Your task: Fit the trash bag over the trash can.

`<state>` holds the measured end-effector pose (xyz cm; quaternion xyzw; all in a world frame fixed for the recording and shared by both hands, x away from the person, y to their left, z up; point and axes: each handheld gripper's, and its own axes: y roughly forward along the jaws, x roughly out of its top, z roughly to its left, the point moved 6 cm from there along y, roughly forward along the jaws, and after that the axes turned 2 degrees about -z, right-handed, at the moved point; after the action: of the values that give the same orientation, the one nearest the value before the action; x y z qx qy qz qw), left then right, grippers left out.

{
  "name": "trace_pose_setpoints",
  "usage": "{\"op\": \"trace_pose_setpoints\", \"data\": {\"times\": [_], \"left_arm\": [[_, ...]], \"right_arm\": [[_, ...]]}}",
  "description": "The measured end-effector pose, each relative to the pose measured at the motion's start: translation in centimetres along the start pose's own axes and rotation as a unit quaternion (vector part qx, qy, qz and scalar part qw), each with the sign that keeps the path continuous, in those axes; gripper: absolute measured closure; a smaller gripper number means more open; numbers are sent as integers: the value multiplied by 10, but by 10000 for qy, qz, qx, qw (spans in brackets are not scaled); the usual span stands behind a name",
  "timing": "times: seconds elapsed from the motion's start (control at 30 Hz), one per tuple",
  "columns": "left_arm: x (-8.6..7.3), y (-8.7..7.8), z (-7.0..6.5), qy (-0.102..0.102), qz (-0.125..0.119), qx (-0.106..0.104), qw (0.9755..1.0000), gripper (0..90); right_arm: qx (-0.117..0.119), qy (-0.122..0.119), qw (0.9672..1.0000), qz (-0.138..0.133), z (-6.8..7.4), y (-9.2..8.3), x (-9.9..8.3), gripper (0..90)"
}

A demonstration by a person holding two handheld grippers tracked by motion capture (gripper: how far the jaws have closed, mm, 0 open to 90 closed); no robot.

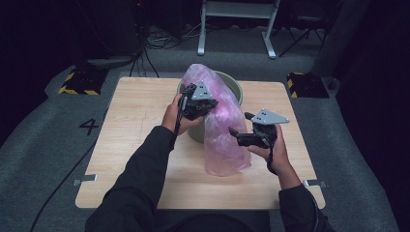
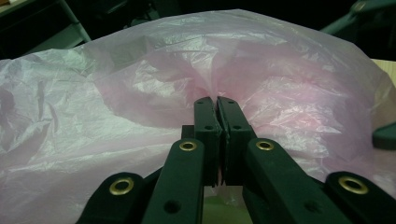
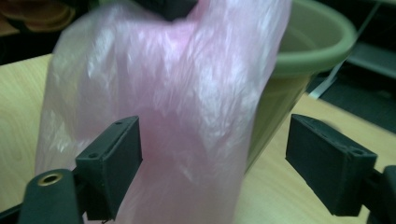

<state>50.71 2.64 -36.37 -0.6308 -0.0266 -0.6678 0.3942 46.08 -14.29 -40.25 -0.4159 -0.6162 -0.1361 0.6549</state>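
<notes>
A pink plastic bag (image 1: 223, 140) is draped over a green bin (image 1: 235, 86) at the back middle of the wooden table (image 1: 140, 111) and hangs down to the tabletop in front of it. My left gripper (image 1: 212, 104) is at the bag's upper left side. In the left gripper view it (image 2: 215, 101) is shut, pinching a fold of the bag (image 2: 280, 70). My right gripper (image 1: 241, 124) is held beside the bag's right side. In the right gripper view it (image 3: 215, 154) stands open and the bag (image 3: 187, 84) hangs just beyond the jaws, untouched, with the bin (image 3: 317, 42) behind.
Bare table lies to the left and right of the bin. Past the far edge are a white frame's legs (image 1: 237, 29), floor cables (image 1: 145, 43) and two yellow-and-black striped bases (image 1: 77, 84) (image 1: 302, 82). Grey carpet surrounds the table.
</notes>
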Motion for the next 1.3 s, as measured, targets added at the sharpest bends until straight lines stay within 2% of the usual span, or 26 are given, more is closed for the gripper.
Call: {"op": "trace_pose_setpoints", "data": {"times": [0.13, 0.23, 0.3, 0.4, 0.5, 0.6, 0.73, 0.9, 0.93, 1.0, 1.17, 1.23, 1.3], "left_arm": [[0, 1, 0, -39, -34, -4, 10000, 871], [0, 1, -1, -35, -47, -3, 10000, 864], [0, 1, -1, -34, -50, -8, 10000, 859], [0, 1, -1, -62, -79, -28, 9999, 840], [0, 0, 0, -93, -128, -58, 9999, 821], [-2, -2, 3, -176, -202, -27, 9996, 759], [-2, -9, 9, -406, -323, 145, 9985, 548], [0, -27, 22, -566, -500, 568, 9955, 372], [1, -29, 24, -612, -525, 584, 9950, 351], [3, -30, 26, -673, -550, 499, 9950, 337], [13, -31, 21, -569, -584, 471, 9956, 332], [14, -34, 23, -539, -581, 591, 9951, 354], [11, -35, 25, -585, -508, 530, 9956, 363]], "right_arm": [[208, 241, 9994, 124, 2, 12, -5, 187], [353, 313, 9988, 141, 5, 21, -6, 264], [489, 411, 9979, 83, 7, 24, -6, 409], [688, 356, 9970, 32, 9, 27, -7, 632], [801, 340, 9962, -72, 8, 27, -8, 777], [846, 295, 9958, -163, 7, 22, -8, 861], [936, 100, 9954, -157, 9, 16, -7, 892], [1116, -252, 9934, -41, 15, 6, -9, 894], [1177, -332, 9925, -1, 16, 4, -9, 893], [1256, -484, 9909, 61, 19, -1, -10, 894], [1413, -710, 9874, 118, 26, -11, -9, 895], [1474, -729, 9863, 125, 27, -14, -9, 895], [1428, -690, 9873, 111, 25, -16, -10, 892]]}}
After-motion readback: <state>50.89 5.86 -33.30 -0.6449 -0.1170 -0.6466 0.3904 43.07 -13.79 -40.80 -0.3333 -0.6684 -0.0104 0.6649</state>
